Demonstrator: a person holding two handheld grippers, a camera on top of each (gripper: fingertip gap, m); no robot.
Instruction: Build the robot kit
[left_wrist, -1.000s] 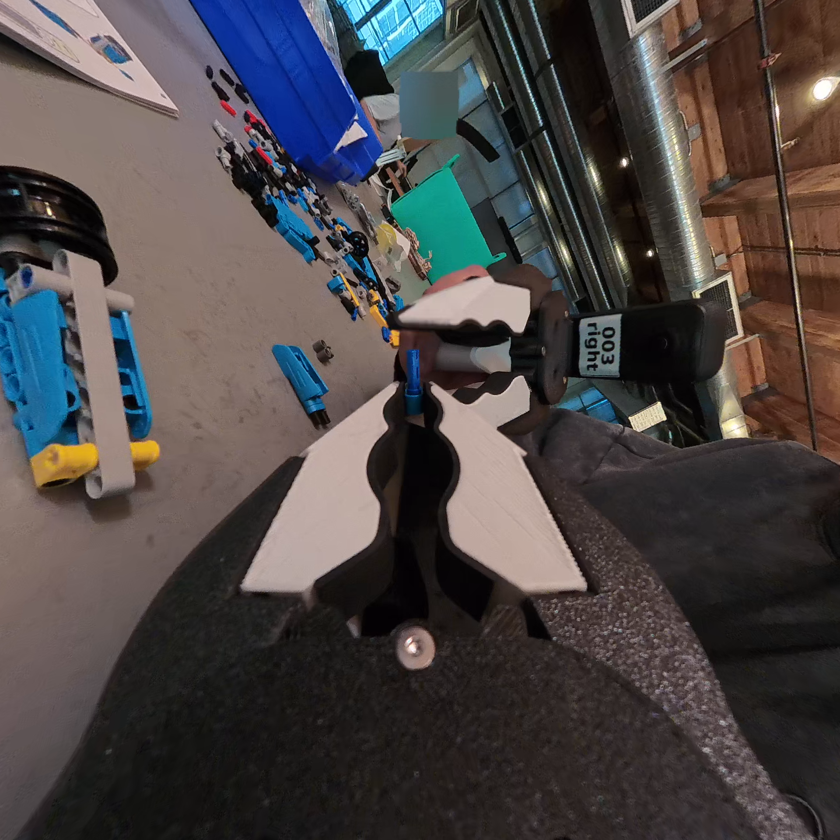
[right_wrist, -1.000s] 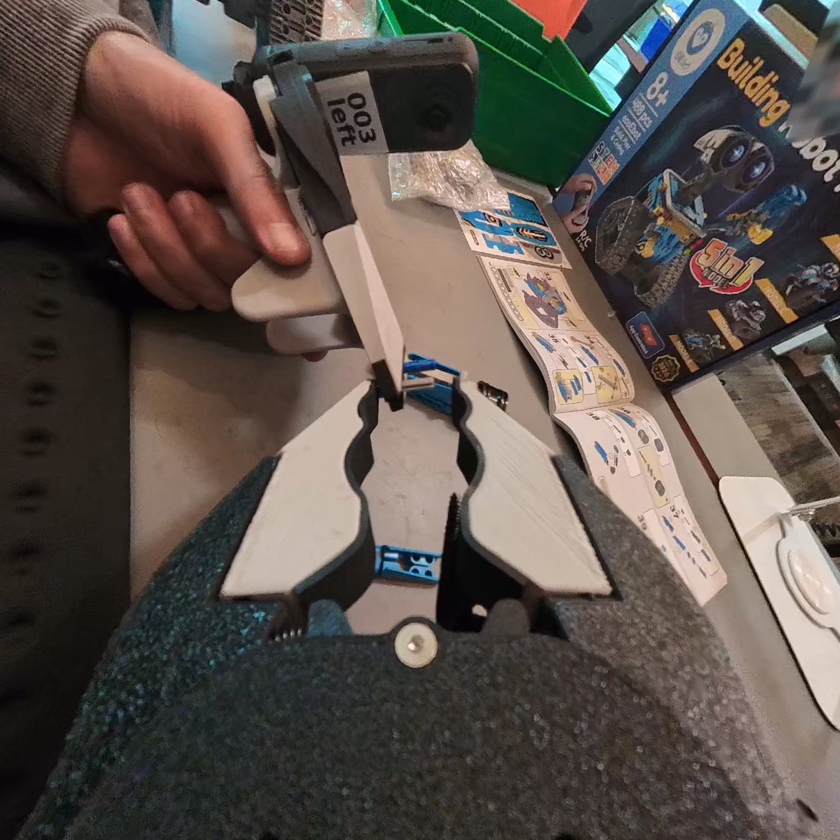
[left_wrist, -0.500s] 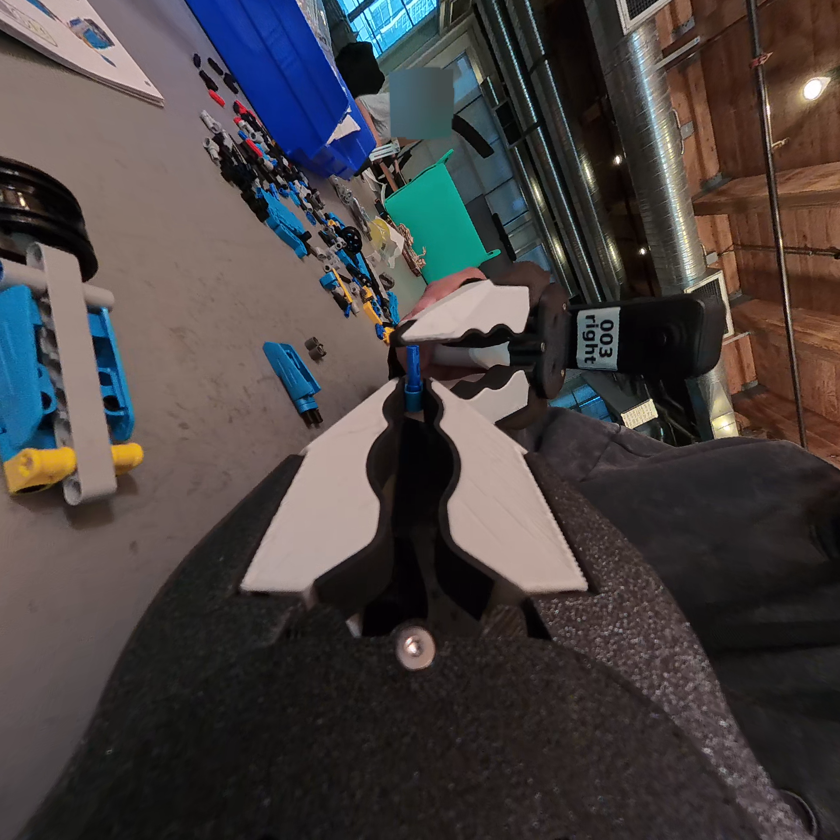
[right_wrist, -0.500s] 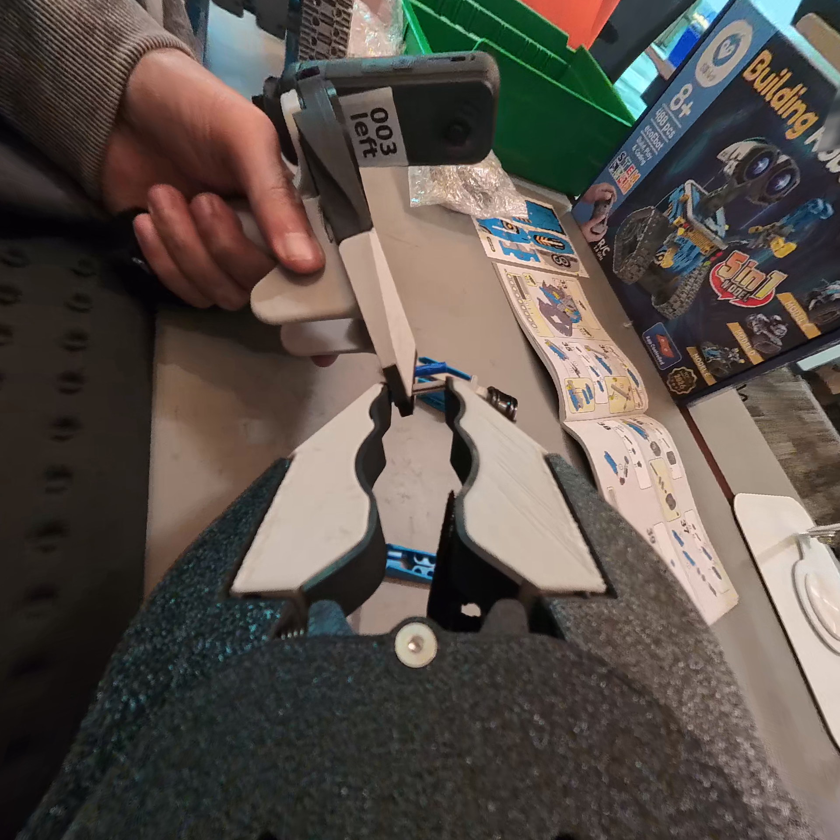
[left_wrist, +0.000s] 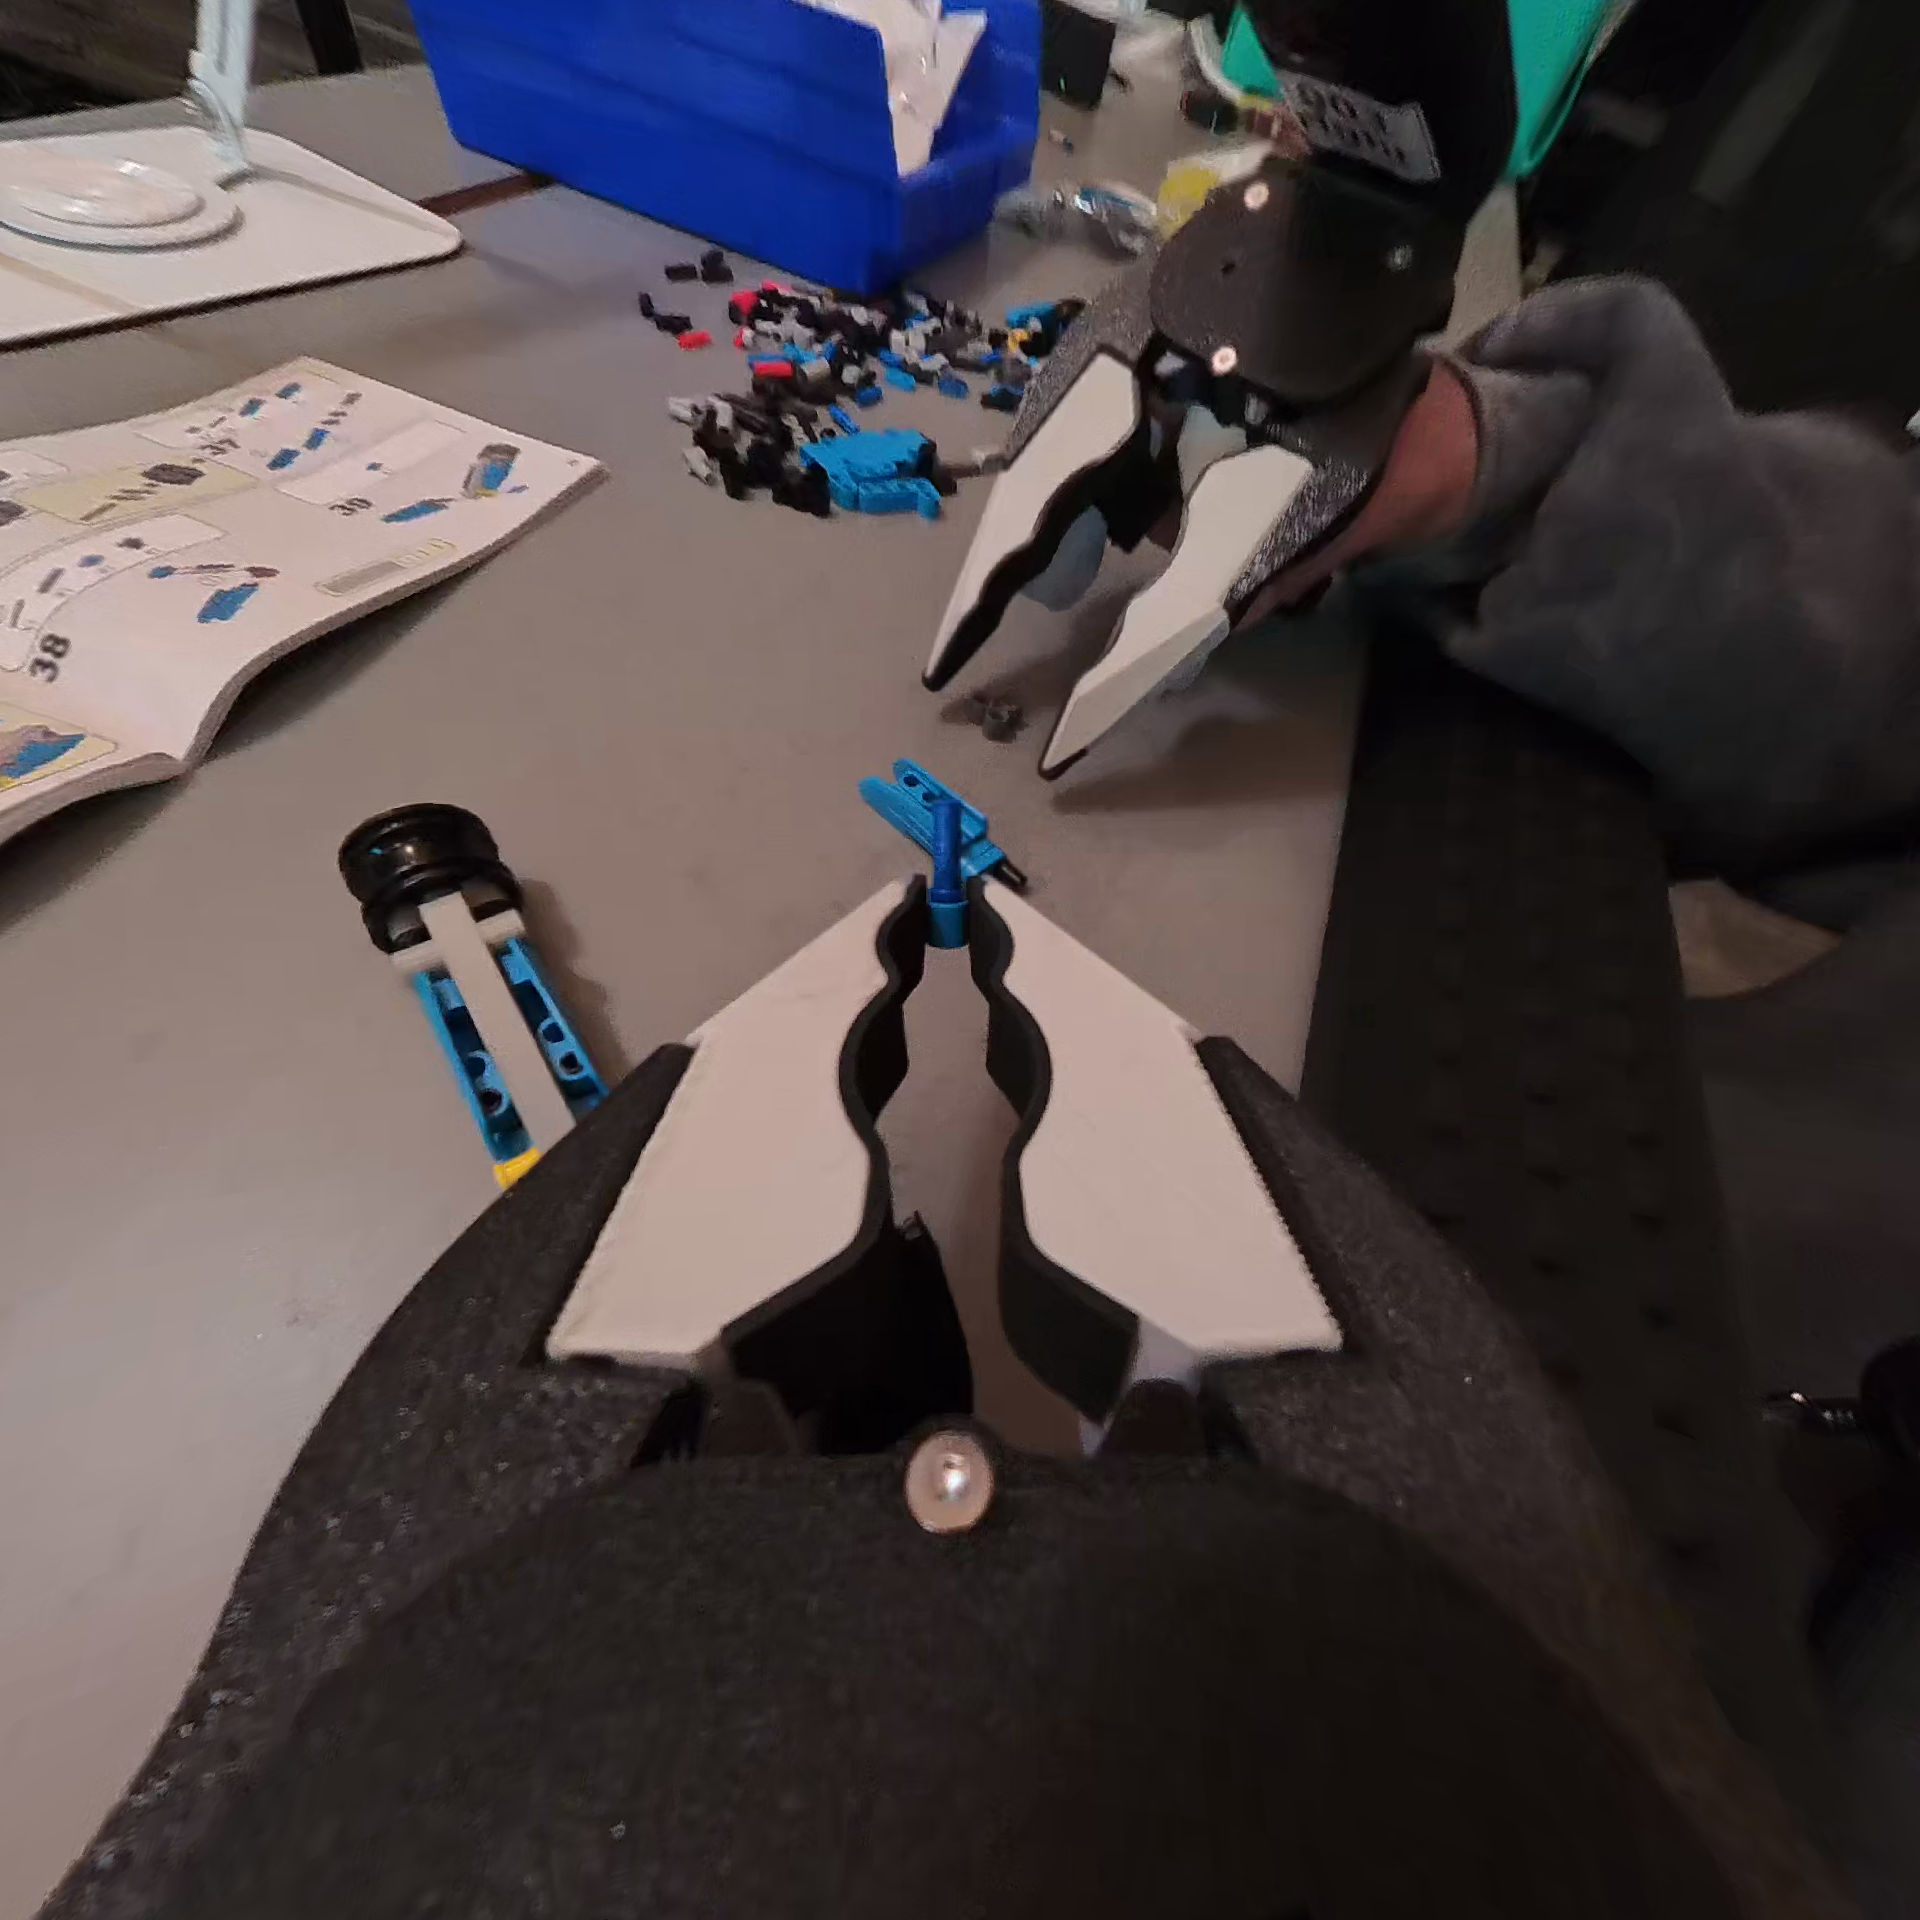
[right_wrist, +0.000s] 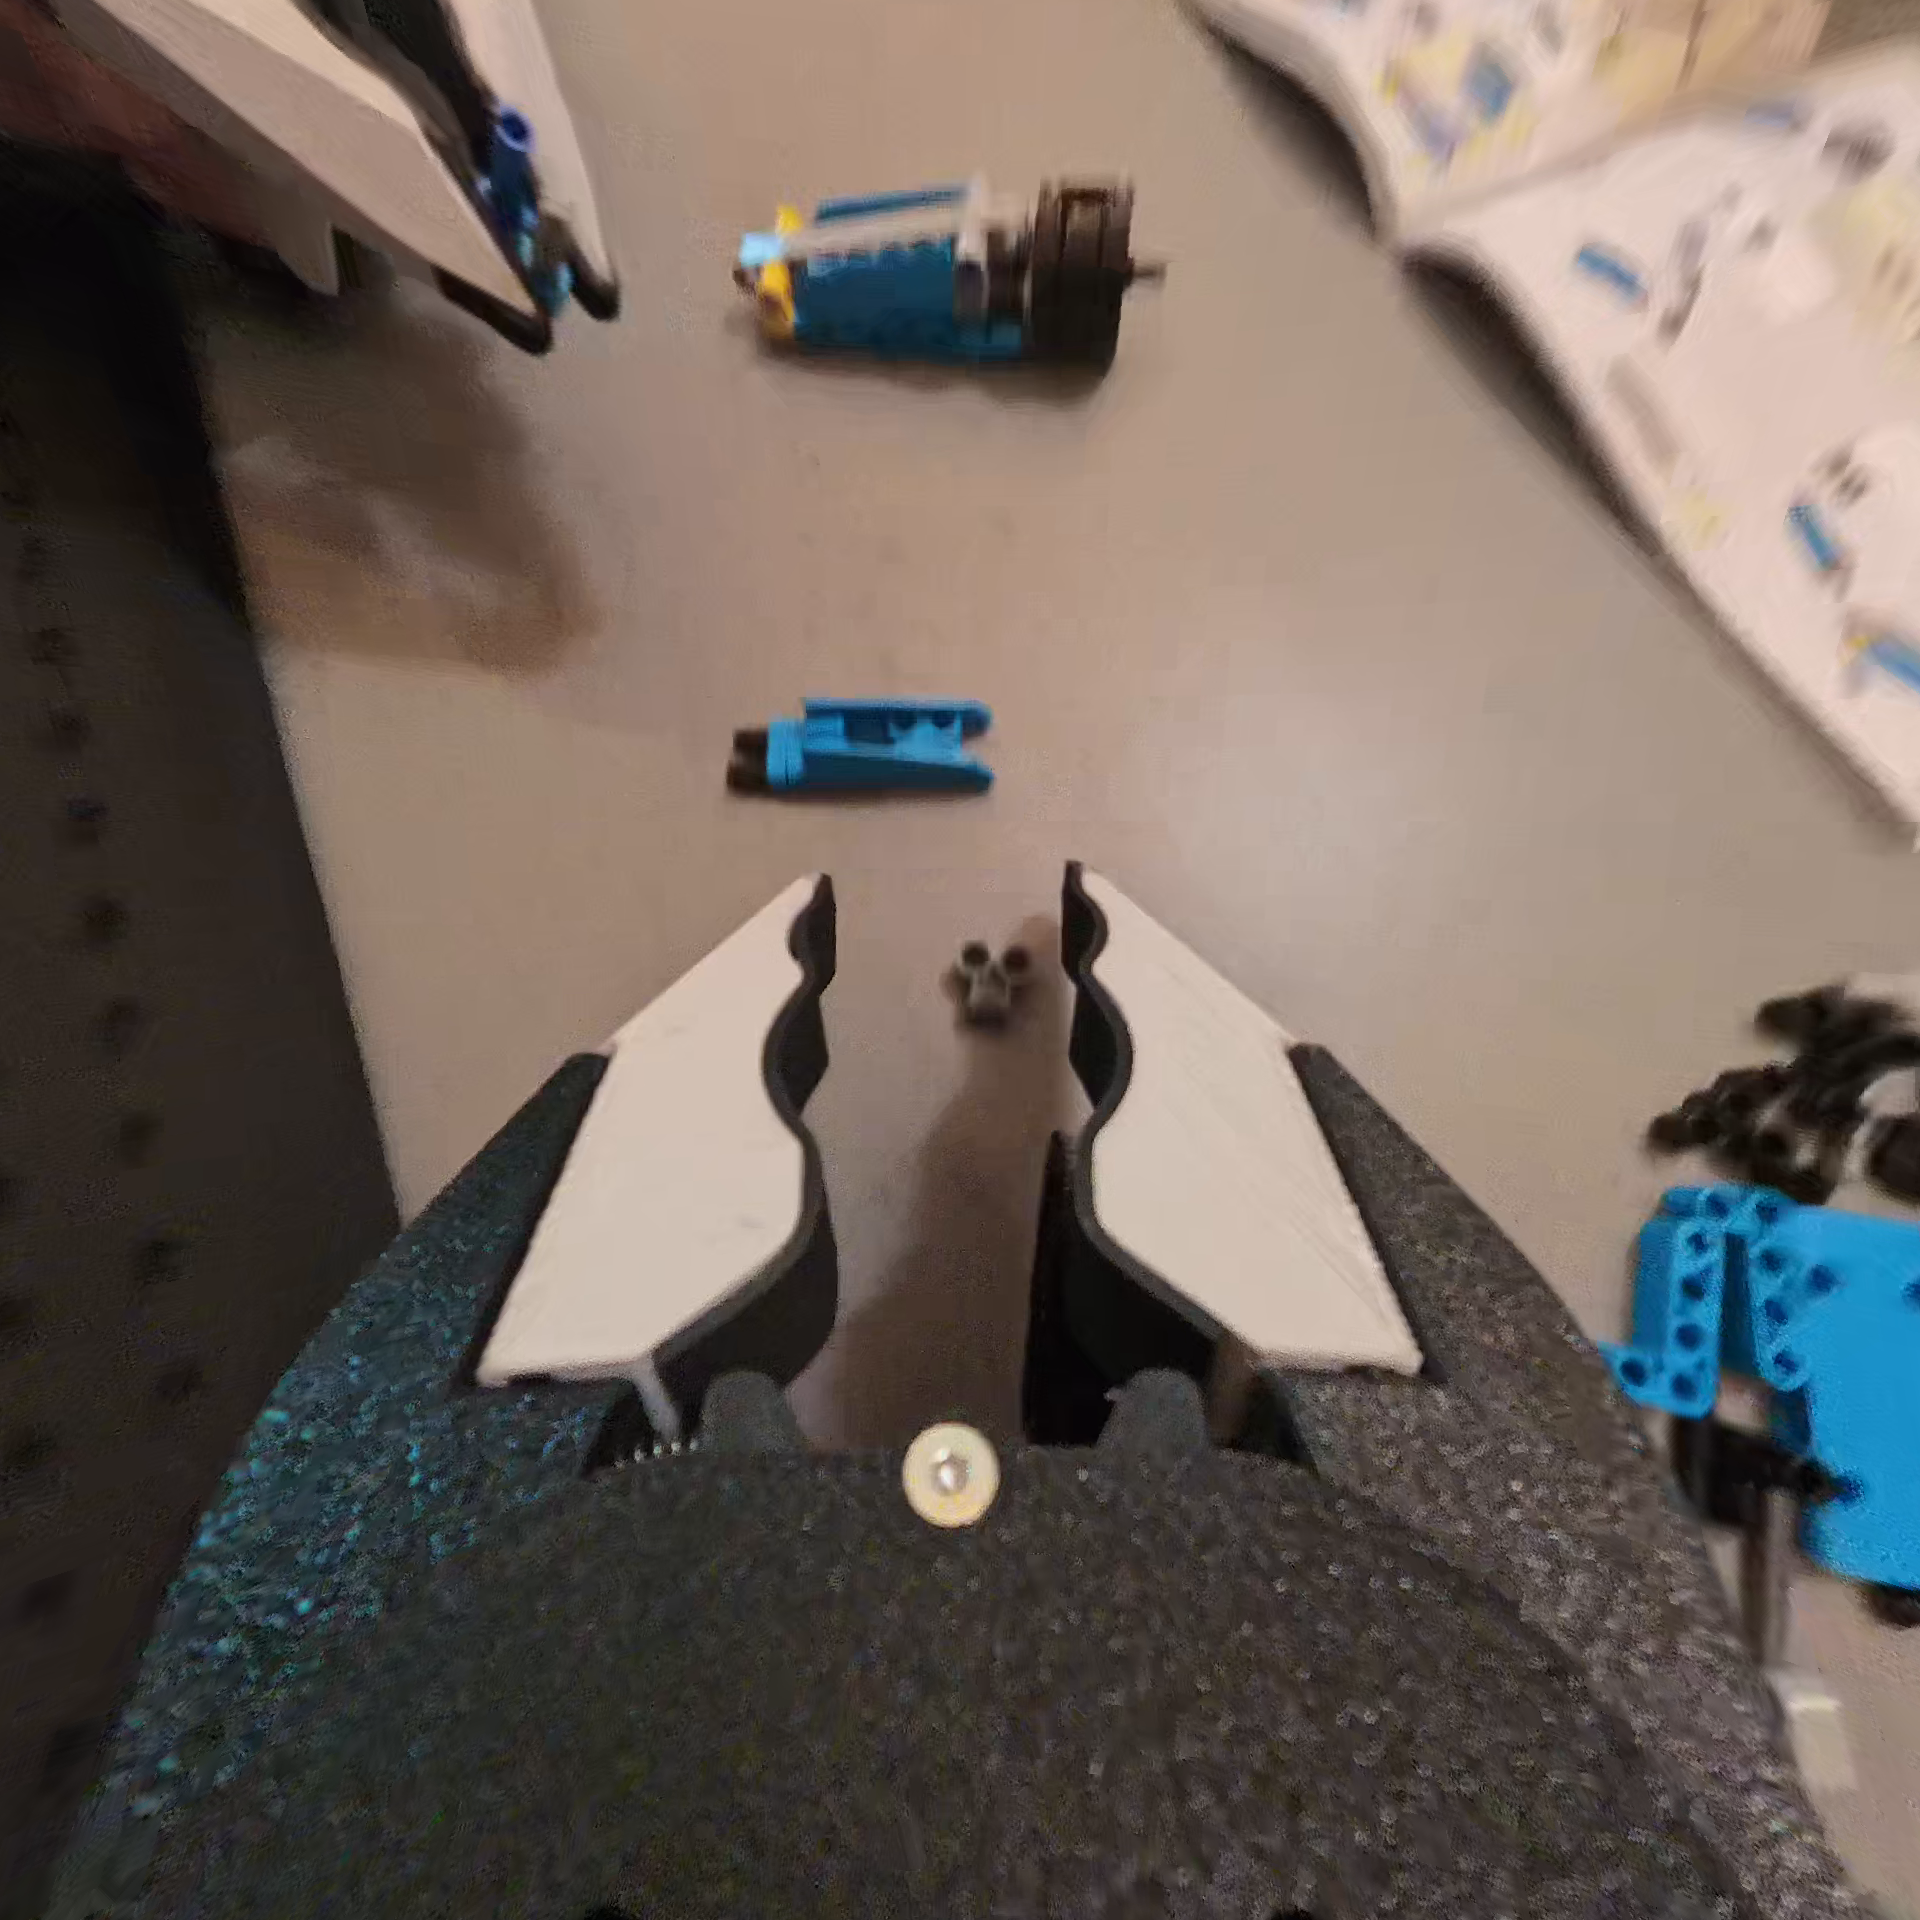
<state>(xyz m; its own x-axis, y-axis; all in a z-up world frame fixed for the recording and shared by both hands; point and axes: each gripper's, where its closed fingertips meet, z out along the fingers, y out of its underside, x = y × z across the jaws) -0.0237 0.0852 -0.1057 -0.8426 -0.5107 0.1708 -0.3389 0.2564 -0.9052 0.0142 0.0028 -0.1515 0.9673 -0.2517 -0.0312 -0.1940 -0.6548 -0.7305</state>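
On a grey table (left_wrist: 644, 665) strewn with building-kit parts, the left gripper (left_wrist: 943, 902) pinches a small blue pin (left_wrist: 943, 878) at the very ends of its fingers, most of the pin standing proud of the tips. Beyond it lies a short blue piece (left_wrist: 930, 821) with black ends, flat on the table. To its left rests a wheel assembly (left_wrist: 457, 956), a black wheel on blue and white beams with a yellow end.

The right gripper (right_wrist: 948, 896) hangs over the table with its fingers spread and nothing between them but a small dark connector (right_wrist: 985, 982) lying on the surface below; whether the tips touch the table cannot be told. The same blue piece (right_wrist: 862, 748) sits just ahead of it, apart from both fingers. An open instruction booklet (left_wrist: 208, 561) lies at the far left, a blue bin (left_wrist: 727, 114) and a heap of loose parts (left_wrist: 831, 416) behind.

The hold on the pin looks shallow: any sideways knock, or a slackening of the squeeze, would likely let it twist out and roll off among the loose parts. The dark connector is small and light, so fingers closing off-centre would probably flick it away rather than catch it. The right wrist view is blurred, so fine alignment there cannot be judged.
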